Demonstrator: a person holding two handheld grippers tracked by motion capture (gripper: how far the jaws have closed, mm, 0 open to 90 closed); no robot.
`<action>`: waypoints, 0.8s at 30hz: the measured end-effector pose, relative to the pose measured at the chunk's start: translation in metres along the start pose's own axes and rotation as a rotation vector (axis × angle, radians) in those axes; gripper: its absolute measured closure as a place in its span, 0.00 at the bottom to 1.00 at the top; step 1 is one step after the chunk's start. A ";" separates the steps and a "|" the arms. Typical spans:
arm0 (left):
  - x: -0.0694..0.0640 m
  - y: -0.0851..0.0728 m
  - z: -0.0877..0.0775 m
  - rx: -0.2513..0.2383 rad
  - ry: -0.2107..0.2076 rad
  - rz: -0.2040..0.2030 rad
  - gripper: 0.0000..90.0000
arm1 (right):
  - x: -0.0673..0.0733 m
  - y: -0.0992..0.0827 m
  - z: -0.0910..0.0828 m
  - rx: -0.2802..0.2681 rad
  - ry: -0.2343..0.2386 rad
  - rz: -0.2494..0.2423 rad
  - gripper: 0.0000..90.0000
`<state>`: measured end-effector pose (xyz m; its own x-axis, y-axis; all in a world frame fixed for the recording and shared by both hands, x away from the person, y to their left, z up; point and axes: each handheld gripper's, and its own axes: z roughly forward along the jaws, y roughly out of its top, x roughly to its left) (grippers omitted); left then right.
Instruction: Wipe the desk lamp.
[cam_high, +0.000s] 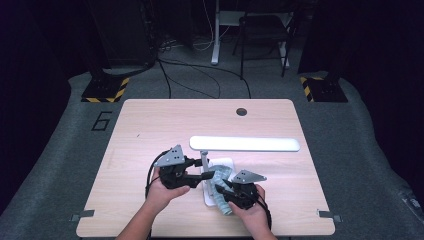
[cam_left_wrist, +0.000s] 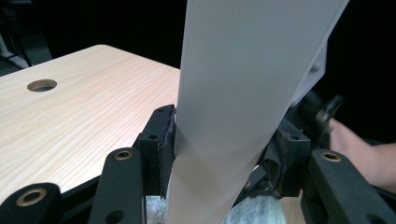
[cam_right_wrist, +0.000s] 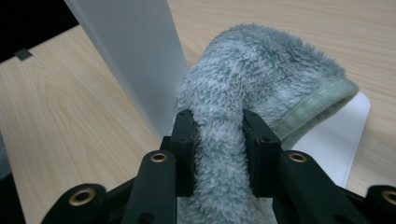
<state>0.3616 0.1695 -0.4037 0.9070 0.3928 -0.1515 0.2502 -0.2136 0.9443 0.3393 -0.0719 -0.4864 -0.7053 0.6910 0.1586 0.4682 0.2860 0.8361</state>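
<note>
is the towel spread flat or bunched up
Bunched up: the fluffy grey-green towel is gathered into a thick roll, pinched between the right tool's jaws beside the white lamp.

You have the lamp base (cam_high: 223, 165) near the table's (cam_high: 150, 125) front middle. Left of the base sits your left gripper (cam_high: 197, 175), right of it your right gripper (cam_high: 222, 189); the cloth (cam_high: 220, 192) drapes over the base, and the lamp head (cam_high: 245, 144) spans above it.
</note>
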 end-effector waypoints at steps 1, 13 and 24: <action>0.000 0.000 0.000 0.001 -0.003 -0.004 0.55 | -0.001 -0.002 0.002 0.017 -0.003 0.001 0.77; -0.002 0.003 -0.017 0.000 0.024 -0.003 0.51 | -0.003 -0.011 0.010 0.045 -0.032 -0.014 0.78; 0.002 0.002 -0.041 -0.034 0.099 -0.025 0.51 | -0.005 -0.012 0.010 0.034 -0.026 -0.010 0.77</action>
<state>0.3495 0.2066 -0.3900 0.8624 0.4844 -0.1473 0.2592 -0.1726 0.9503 0.3421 -0.0719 -0.5027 -0.6963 0.7047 0.1364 0.4794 0.3152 0.8191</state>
